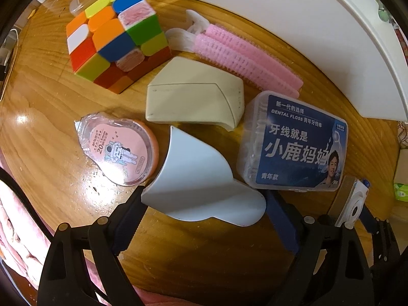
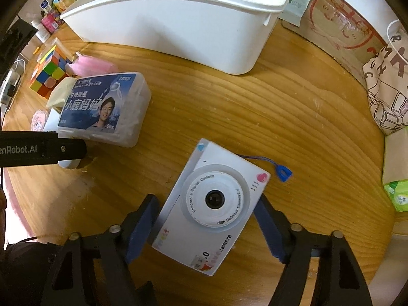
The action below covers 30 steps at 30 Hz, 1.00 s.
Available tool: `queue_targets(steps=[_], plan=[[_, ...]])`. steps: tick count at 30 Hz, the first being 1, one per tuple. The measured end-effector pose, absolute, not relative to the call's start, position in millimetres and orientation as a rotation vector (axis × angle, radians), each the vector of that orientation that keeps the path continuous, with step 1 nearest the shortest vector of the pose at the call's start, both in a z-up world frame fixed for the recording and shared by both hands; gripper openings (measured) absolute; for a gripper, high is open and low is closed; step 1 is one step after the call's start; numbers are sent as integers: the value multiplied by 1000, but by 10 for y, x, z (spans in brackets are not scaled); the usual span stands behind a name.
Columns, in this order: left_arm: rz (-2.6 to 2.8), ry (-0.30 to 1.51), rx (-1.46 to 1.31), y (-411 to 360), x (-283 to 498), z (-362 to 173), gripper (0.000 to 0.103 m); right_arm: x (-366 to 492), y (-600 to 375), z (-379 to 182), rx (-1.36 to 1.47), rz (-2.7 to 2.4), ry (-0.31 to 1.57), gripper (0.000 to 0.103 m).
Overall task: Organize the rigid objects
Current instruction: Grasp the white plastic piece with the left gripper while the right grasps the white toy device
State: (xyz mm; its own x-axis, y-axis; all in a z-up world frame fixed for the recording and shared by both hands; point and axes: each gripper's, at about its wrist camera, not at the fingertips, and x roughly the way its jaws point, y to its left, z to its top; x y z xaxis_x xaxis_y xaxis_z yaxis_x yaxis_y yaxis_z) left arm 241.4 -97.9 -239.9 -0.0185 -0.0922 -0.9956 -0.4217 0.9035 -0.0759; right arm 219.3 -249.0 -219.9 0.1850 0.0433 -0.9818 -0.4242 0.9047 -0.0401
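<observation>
White toy camera (image 2: 211, 209) between right jaws, contact unclear; pale scoop (image 1: 201, 178) between spread left jaws.

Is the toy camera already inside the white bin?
No, the toy camera lies on the wooden table, well in front of the white bin.

White toy camera (image 2: 204, 211) flat, lens up; table (image 2: 293, 127).

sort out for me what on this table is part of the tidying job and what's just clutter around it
Job:
toy camera
dental floss box
puzzle cube
pink hair rollers
correction tape
white bin

Lying about:
cardboard box
printed bag
green tissue pack
</observation>
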Motion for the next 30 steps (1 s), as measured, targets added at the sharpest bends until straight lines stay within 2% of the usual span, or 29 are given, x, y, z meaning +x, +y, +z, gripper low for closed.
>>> queue_targets(steps=[5, 16, 30], plan=[[259, 1578, -426, -937, 2318, -2406, 91, 2111, -2405, -2184, -340, 348, 1350, 60], [231, 1567, -490, -775, 1991, -2418, 91, 1914, -2356, -2186, -334, 362, 1365, 60], [179, 1532, -457, -601, 1511, -2204, 91, 1460, -2121, -1859, -419, 389, 1242, 57]])
